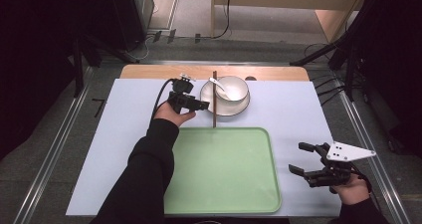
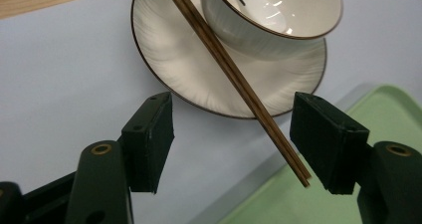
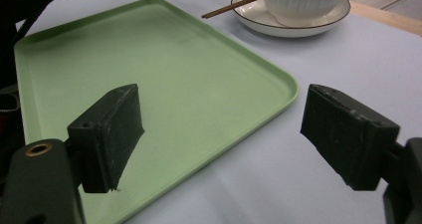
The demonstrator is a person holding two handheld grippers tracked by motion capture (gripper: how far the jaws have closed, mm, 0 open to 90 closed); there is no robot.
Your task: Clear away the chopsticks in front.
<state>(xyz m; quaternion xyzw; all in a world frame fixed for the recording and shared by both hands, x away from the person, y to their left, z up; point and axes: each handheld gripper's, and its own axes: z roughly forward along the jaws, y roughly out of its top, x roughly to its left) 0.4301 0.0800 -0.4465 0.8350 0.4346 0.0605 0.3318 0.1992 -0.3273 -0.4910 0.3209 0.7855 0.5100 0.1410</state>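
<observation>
While your left gripper (image 1: 203,104) hangs jaws apart, holding nothing | chopsticks (image 1: 214,103) lie just at its 3 o'clock, long axis 12–6, top on saucer (image 1: 213,107), tip at tray (image 1: 249,184) edge | right gripper (image 1: 298,158) jaws apart, well off at 5 o'clock, so left is nearer.

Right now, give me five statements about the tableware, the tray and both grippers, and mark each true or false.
1. The bowl stands on the plate. True.
2. The chopsticks lie inside the green tray. False: they lie across the plate's rim, their near end toward the tray's far edge.
3. The left gripper is open. True.
4. The right gripper grips the tray's rim. False: it is open, holding nothing.
5. A spoon sits in the bowl. True.
</observation>
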